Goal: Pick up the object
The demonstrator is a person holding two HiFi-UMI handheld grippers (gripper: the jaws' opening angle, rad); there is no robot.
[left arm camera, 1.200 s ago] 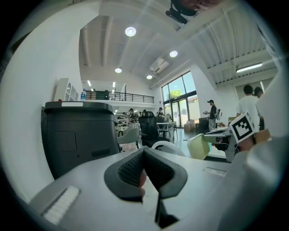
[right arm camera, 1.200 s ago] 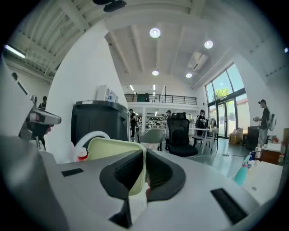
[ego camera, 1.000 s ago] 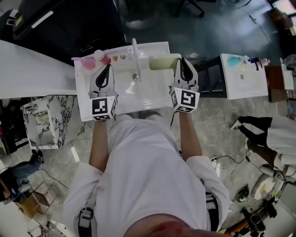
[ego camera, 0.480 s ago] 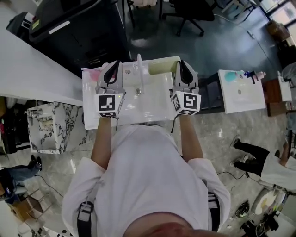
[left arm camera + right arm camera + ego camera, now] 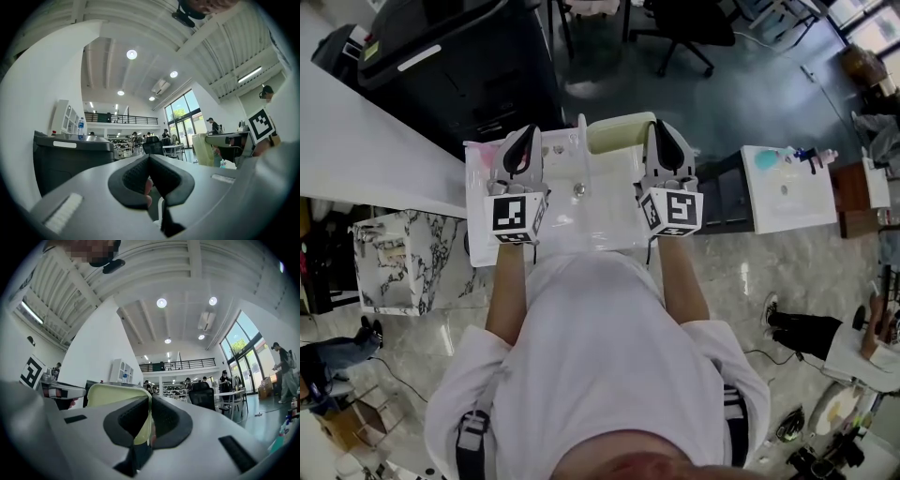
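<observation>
A pale yellow-green pad (image 5: 617, 132) is at the far edge of the white sink basin (image 5: 581, 225), just right of the tap (image 5: 582, 141). My right gripper (image 5: 661, 141) is shut on the pad's right end. In the right gripper view the pad (image 5: 112, 394) stands as a flat panel with its edge pinched between the dark pads of that gripper (image 5: 149, 401). My left gripper (image 5: 520, 150) hovers over the basin's left side with its jaws together and nothing held. The left gripper view shows those jaw tips (image 5: 149, 159) meeting, with the pad (image 5: 202, 149) off to the right.
A pink item (image 5: 487, 150) sits at the basin's far left corner. A black cabinet (image 5: 459, 66) stands behind the basin, and a white counter (image 5: 366, 141) runs along the left. A marble box (image 5: 394, 258) is at lower left. A second white basin (image 5: 792, 187) stands to the right.
The head view has swung, so the basin sits higher and more central. Over the last half second the right gripper and the pad have shifted slightly left; the left gripper holds its place.
</observation>
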